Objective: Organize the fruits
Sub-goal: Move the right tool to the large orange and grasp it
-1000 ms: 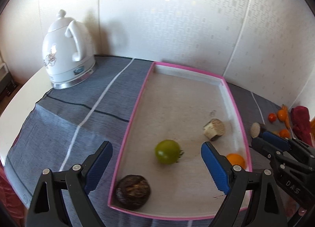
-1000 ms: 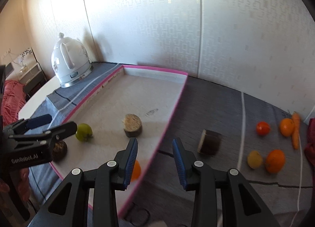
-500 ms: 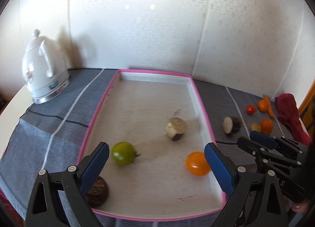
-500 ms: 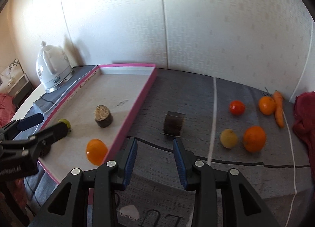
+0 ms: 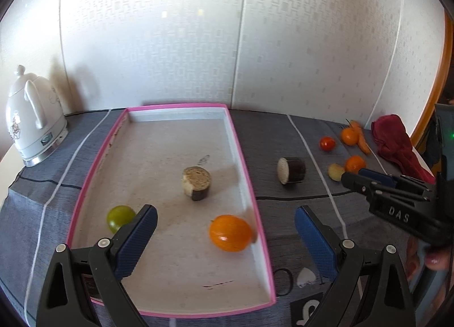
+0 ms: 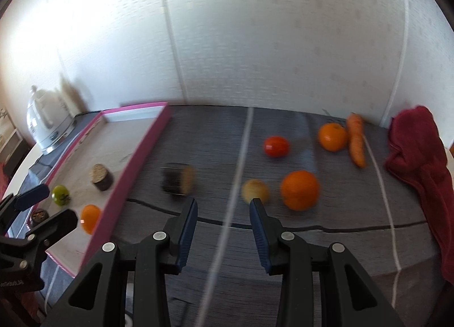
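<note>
While the pink-rimmed tray (image 5: 249, 185) already held an orange fruit (image 5: 230, 232), a green one (image 5: 119, 217) and a cut brown piece (image 5: 196, 182), the work looked to be between placements — both tongs were empty. The left tongs (image 5: 224, 241) stood wide apart above the tray's near end, the orange fruit between them in the view but below and untouched. The right tongs (image 6: 223, 230) were parted more narrowly, holding nothing, and hung over the grey-clothed counter (image 6: 312, 241) facing the loose pile: a second cut piece (image 6: 178, 178) just outside the tray, a pale yellow fruit (image 6: 255, 190), a large orange (image 6: 299, 189), a red tomato (image 6: 276, 146), another orange (image 6: 332, 136) touching a carrot (image 6: 356, 139).

I judged the next move to be a pick by the right tongs, probably the yellow fruit or the cut piece nearest their tips; the gap would need to widen for the large orange.

The right view was smeared by motion, so outlines were soft. A dark round thing (image 6: 39, 215) at the tray's near corner was mostly hidden behind the left tongs — I could not identify it. The red cloth (image 6: 420, 162) ran out of frame.
</note>
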`<action>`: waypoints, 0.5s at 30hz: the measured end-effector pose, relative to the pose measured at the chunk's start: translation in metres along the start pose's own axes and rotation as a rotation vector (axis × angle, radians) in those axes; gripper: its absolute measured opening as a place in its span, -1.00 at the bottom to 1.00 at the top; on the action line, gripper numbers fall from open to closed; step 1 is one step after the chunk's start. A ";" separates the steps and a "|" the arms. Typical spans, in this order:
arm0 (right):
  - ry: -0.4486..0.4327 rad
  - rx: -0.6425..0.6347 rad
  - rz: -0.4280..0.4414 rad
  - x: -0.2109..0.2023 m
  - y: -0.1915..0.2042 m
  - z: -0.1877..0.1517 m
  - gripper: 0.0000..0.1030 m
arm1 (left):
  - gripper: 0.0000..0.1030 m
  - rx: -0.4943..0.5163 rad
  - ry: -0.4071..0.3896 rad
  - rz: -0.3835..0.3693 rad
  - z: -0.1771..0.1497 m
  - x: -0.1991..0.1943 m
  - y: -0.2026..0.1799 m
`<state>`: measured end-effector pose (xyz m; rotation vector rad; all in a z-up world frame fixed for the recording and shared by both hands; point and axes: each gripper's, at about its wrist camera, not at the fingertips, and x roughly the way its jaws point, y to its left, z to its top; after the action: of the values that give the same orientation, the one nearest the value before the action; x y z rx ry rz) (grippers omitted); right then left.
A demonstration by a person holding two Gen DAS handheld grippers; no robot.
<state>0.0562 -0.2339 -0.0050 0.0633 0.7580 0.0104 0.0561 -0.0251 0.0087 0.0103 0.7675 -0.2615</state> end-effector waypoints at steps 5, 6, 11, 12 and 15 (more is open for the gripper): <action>0.010 0.035 -0.033 0.000 -0.021 -0.002 -0.25 | 0.90 0.022 0.003 -0.020 -0.001 0.003 -0.014; 0.011 0.042 -0.037 -0.001 -0.024 -0.003 -0.25 | 0.90 0.028 0.004 -0.025 -0.002 0.004 -0.017; 0.026 0.091 -0.048 0.000 -0.042 -0.004 -0.25 | 0.90 0.059 0.006 -0.050 -0.003 0.006 -0.030; 0.025 0.093 -0.054 0.000 -0.045 -0.003 -0.25 | 0.90 0.065 0.006 -0.053 -0.004 0.006 -0.032; 0.022 0.071 -0.087 0.005 -0.047 0.003 -0.25 | 0.90 0.084 0.004 -0.064 -0.006 0.006 -0.038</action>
<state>0.0613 -0.2804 -0.0096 0.0982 0.7821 -0.0990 0.0473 -0.0624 0.0035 0.0652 0.7616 -0.3547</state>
